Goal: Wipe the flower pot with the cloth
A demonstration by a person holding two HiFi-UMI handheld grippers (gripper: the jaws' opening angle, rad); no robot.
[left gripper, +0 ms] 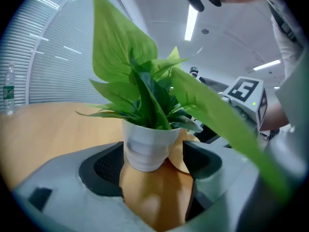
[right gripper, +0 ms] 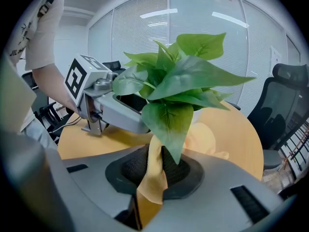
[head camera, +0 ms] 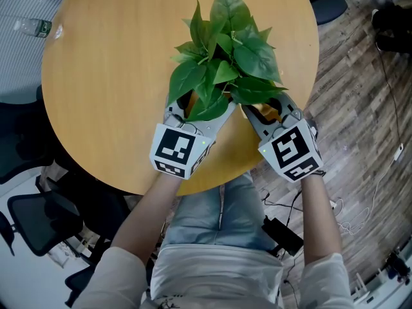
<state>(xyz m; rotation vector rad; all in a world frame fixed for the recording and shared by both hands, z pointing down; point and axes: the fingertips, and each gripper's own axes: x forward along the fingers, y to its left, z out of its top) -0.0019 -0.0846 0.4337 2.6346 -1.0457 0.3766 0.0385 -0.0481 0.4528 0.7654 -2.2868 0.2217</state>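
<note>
one white pot (left gripper: 145, 149), orange cloth (right gripper: 153, 178)

The flower pot (left gripper: 145, 146) is at the near side of the round table (head camera: 116, 76), between the 2 jaws of the left gripper (left gripper: 153, 167). The right gripper (head camera: 270, 111) is just right of the pot, with the cloth (right gripper: 149, 190) between its jaws. A water bottle (left gripper: 8, 88) stands at the table's far left edge.

Head cam overhead; gripper cams close, facing — all share potted plant (head camera: 222, 50).
</note>
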